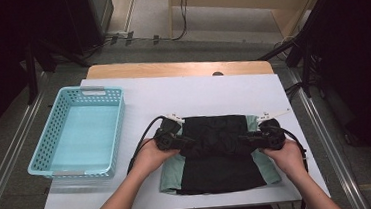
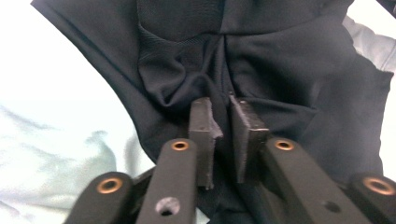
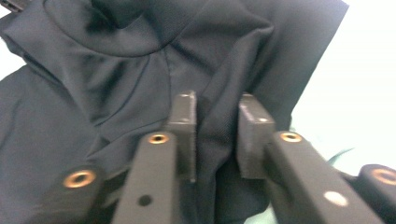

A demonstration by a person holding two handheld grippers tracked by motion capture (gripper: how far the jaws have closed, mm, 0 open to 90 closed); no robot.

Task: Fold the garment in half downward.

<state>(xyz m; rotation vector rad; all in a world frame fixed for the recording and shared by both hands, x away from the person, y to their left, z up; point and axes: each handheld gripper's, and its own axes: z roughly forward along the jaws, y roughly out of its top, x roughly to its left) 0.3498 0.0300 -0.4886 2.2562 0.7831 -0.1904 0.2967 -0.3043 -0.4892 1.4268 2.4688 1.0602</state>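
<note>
I read this as the grasp stage of a fold: the black, thin-knit garment (image 1: 219, 152) lies flat on the white tabletop (image 1: 192, 91), on top of a pale green cloth (image 1: 168, 176) whose edges stick out at both sides, and I have a claw on each side edge of it, about halfway up.

My left claw (image 2: 223, 122) has pinched down nearly shut; in the left gripper view a gathered ridge of the black fabric runs up between the two pads, puckered just ahead of them, so I take it as gripped. My right claw (image 3: 215, 122) stands a little wider, and in the right gripper view a fold of the same fabric bulges up through the gap. The pads seem to press it from both sides, though the picture is soft and I would not swear how firm the hold is.

Next, I judge, both sides need lifting together and carrying the same way to lay one half over the other. That calls for keeping the hands level and matched, and for taking only the black layer, not the green cloth beneath. The light blue slotted plastic basket (image 1: 57, 127) stands at the left of the tabletop, probably the garment's destination.
</note>
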